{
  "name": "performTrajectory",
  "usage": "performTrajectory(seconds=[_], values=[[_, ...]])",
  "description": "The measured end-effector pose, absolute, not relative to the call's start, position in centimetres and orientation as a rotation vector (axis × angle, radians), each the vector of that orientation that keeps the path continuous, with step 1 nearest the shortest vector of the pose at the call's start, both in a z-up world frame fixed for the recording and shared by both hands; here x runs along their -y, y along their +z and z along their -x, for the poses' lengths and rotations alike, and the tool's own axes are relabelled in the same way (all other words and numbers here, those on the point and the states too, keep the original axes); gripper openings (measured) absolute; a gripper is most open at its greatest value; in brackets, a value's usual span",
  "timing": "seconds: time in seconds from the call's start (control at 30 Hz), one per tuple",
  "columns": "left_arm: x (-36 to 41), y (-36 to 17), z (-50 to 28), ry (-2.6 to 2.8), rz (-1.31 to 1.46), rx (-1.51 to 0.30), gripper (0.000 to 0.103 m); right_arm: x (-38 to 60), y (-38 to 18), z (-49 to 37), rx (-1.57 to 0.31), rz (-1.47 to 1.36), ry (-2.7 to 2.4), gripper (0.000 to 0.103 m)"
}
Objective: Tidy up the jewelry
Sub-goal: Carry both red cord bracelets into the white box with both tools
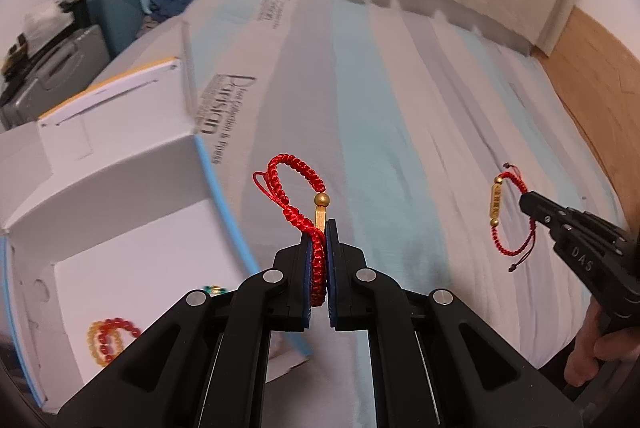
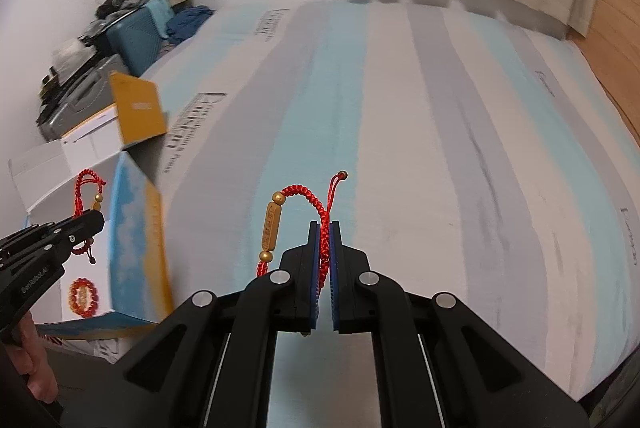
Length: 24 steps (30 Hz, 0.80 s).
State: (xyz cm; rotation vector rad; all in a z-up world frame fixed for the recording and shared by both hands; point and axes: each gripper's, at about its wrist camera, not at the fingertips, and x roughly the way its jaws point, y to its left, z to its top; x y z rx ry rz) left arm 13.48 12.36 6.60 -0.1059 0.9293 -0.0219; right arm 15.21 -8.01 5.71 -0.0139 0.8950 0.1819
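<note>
Soft, even indoor light, motion blur, strong fisheye bending with dark corners

The left gripper [image 1: 326,228] has its jaws pressed together on a red cord. The right gripper [image 2: 325,228] is also clamped on a red cord, beside it at similar height.
</note>
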Motion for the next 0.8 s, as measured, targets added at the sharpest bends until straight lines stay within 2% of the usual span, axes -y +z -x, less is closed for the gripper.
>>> performTrajectory(seconds=[0.4, 0.8], values=[[-22.5, 8.7, -8.1, 0.132, 0.149, -0.904, 0.005, -4.9, 7.3, -13.1, -0.853, 0.086, 0.361, 0.003], [-32.6, 5.2, -3.8, 0.265, 0.222, -0.995, 0.005, -16.7, 3.8, -11.3, -0.932, 0.184, 0.509, 0.003]])
